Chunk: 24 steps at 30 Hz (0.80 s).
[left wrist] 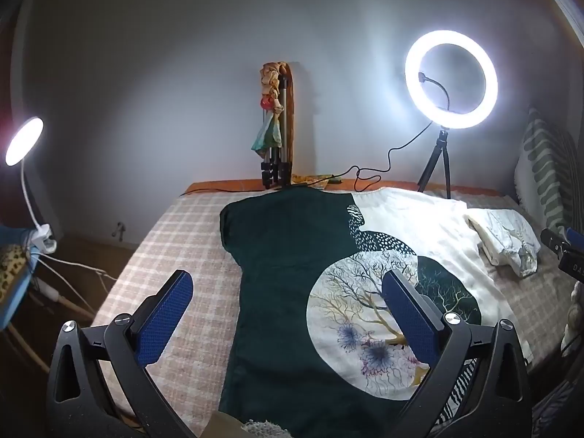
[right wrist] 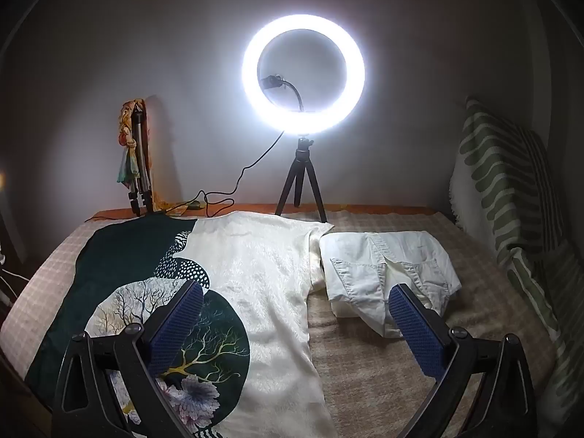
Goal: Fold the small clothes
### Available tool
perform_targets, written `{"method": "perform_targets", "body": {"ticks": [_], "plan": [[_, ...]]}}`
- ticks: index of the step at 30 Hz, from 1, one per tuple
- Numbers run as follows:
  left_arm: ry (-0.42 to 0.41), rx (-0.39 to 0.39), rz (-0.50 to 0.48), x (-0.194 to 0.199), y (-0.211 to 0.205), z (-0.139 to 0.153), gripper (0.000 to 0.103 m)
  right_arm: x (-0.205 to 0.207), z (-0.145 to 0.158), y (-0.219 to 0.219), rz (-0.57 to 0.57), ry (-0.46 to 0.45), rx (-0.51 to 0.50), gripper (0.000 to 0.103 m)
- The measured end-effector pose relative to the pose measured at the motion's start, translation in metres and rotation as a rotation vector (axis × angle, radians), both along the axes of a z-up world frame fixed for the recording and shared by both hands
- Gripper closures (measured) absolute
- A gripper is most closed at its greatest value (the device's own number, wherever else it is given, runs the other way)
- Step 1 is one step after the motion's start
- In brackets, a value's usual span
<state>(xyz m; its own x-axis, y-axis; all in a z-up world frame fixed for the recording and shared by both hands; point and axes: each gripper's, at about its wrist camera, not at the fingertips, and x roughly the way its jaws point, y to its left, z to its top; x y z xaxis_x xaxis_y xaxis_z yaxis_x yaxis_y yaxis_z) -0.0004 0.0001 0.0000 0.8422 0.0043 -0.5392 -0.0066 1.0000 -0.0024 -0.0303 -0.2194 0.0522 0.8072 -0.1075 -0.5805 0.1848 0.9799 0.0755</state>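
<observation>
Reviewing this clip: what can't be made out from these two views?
- Printed garment: near hem cut off by the bottom edge, both views.
- Folded white garment: type unclear; the right tool covers its near edge.
- Person: out of frame.

i count two garments on the checked bedspread [right wrist: 383, 365]: one green-and-cream printed top [right wrist: 262, 292] and, right of it, one folded white piece [right wrist: 368, 273]. behind the top, one ring light [right wrist: 303, 73], two tripods, one striped pillow [right wrist: 511, 189].
</observation>
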Motion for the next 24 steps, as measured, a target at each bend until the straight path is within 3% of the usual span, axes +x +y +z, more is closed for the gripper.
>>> {"method": "perform_targets", "body": {"ticks": [24], "plan": [[-0.016,0.017,0.010,0.0018,0.0025,0.0028,0.000,0.0010,-0.0014,0.0006,-0.001,0.003,0.003,0.000]]}}
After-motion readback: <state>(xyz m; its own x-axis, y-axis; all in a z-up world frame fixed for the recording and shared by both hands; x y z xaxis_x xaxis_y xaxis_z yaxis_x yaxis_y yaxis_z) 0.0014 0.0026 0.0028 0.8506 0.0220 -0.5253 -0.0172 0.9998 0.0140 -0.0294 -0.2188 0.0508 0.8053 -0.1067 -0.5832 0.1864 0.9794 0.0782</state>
